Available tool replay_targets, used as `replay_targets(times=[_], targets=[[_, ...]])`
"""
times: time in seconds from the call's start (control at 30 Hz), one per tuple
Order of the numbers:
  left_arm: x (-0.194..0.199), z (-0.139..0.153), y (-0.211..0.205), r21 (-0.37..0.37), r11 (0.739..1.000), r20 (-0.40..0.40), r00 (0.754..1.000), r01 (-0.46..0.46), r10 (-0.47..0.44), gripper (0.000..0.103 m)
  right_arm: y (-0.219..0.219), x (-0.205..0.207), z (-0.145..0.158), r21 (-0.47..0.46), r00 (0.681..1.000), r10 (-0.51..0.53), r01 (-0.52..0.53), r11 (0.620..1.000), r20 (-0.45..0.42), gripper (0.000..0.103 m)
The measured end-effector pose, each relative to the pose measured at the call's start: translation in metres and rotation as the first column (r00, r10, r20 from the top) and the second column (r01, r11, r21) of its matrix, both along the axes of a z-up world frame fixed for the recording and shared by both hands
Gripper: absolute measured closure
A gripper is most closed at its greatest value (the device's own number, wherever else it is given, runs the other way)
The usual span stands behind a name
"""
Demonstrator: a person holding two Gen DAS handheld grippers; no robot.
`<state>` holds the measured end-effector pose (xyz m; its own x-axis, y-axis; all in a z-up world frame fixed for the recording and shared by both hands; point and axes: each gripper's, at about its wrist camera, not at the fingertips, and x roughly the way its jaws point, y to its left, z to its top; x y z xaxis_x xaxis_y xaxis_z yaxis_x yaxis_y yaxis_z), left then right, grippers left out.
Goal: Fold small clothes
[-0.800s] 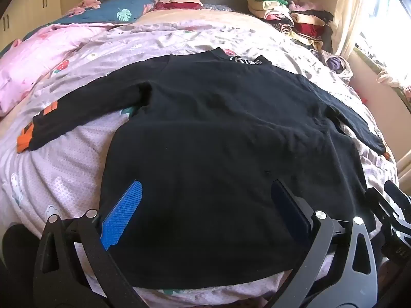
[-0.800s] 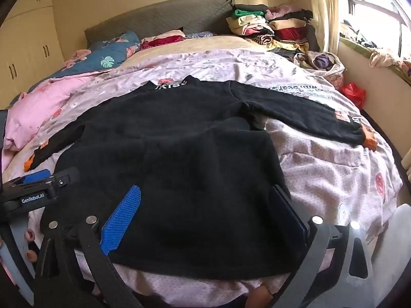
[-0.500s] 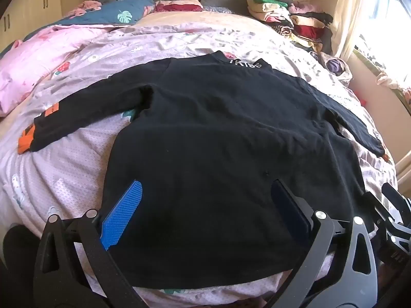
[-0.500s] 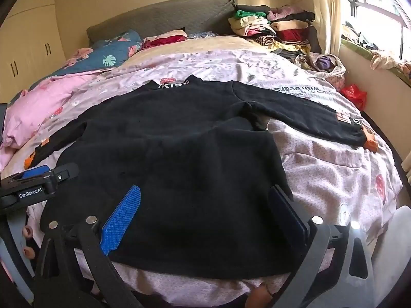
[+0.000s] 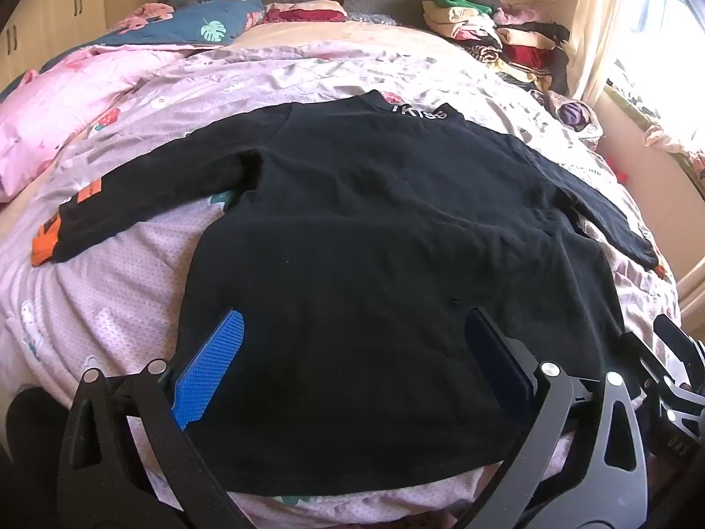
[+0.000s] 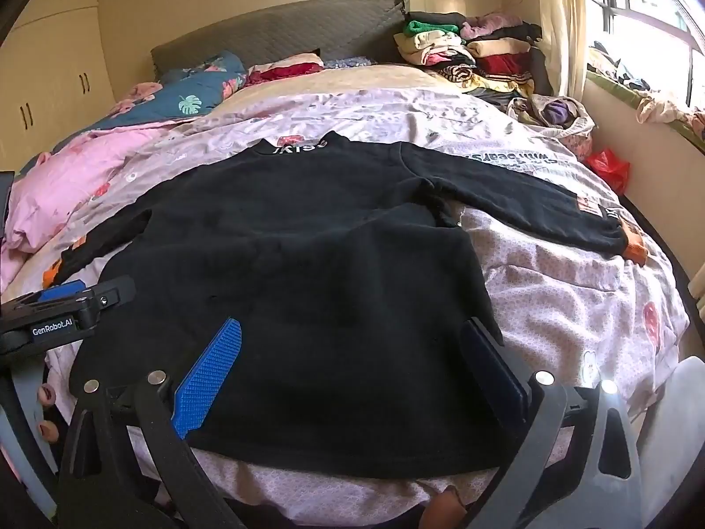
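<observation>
Little had shifted since the earlier frames. Black sweater (image 5: 374,238) lay flat on the bed (image 5: 110,291), sleeves outspread, orange cuffs showing. Left gripper (image 5: 352,348) and right gripper (image 6: 348,352) hovered over its hem, angled downward, jaws wide, holding nothing.

The bed (image 5: 101,308), under a pale lilac patterned cover, fills both views. A black long-sleeved top (image 5: 374,242) lies flat across it, sleeves spread; folded clothes (image 6: 476,53) are stacked at the upper right, with a pink quilt (image 6: 79,176) at the left.
</observation>
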<state>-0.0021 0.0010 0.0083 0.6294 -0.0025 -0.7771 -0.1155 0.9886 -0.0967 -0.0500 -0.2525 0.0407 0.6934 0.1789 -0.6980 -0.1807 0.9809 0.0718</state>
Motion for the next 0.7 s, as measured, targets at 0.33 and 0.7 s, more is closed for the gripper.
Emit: replay_targets(times=[0.33, 0.7], targets=[[0.0005, 0.0003, -0.0012, -0.002, 1.0, -0.002, 1.0, -0.001, 0.001, 0.009, 0.0013, -0.0013, 0.0011, -0.004, 1.0, 0.001, -0.001, 1.0, 0.003, 0.004], [-0.0002, 0.0013, -0.0018, -0.006, 1.0, 0.002, 1.0, 0.001, -0.001, 0.009, 0.0029, -0.0017, 0.0025, -0.008, 1.0, 0.0, 0.0, 1.0, 0.008, 0.004]])
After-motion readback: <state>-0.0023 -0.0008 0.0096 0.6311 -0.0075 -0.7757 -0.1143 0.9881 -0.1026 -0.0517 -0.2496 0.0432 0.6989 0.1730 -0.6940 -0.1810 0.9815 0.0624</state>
